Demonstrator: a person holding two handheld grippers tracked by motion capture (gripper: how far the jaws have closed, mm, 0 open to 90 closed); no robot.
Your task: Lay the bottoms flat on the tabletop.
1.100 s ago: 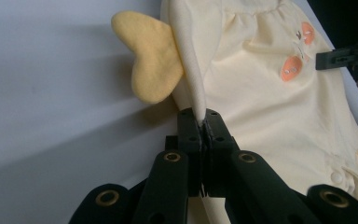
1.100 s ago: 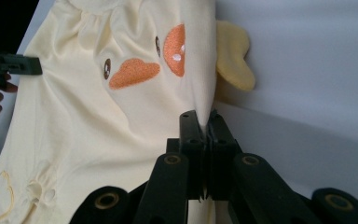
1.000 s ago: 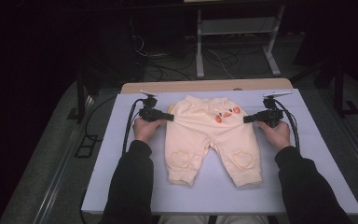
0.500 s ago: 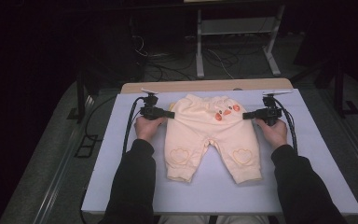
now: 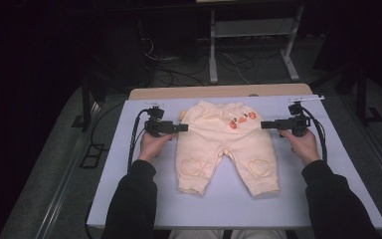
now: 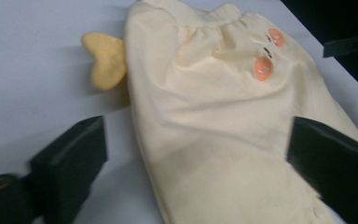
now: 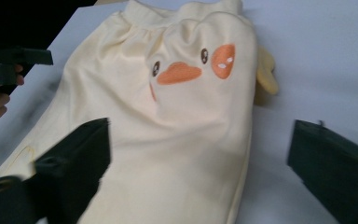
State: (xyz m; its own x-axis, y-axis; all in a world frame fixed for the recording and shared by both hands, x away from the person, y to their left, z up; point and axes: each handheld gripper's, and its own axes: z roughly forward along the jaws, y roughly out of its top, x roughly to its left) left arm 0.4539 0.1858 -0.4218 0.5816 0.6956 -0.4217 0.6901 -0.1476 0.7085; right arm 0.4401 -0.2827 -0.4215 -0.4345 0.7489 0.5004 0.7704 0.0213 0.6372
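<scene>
Both pairs of jaws stand spread wide with nothing between them, and that is the change from half a second ago, when each gripper reached the side of the trousers' waist: the left gripper (image 5: 183, 128) now sits just off the garment's left edge and the right gripper (image 5: 264, 124) has drawn back, leaving a strip of bare surface between its tips and the cloth. The pale yellow baby trousers (image 5: 224, 144) lie flat and spread near the middle of the table, waistband away from the person, legs toward them, a duck face with orange cheeks and beak on the seat and a heart outline on each knee. In the left gripper view the trousers (image 6: 223, 126) fill the space ahead of the open jaws, with a small yellow wing-shaped flap (image 6: 105, 59) poking out from the side onto the table. The left hand (image 5: 154, 145) and right hand (image 5: 303, 145) hold the grippers level, pointing inward at each other, forearms in dark sleeves reaching from the near edge. The table (image 5: 129, 189) is covered in a light lavender-white sheet; beyond it the room is dark, with cables on the floor and a metal stand (image 5: 251, 37).
</scene>
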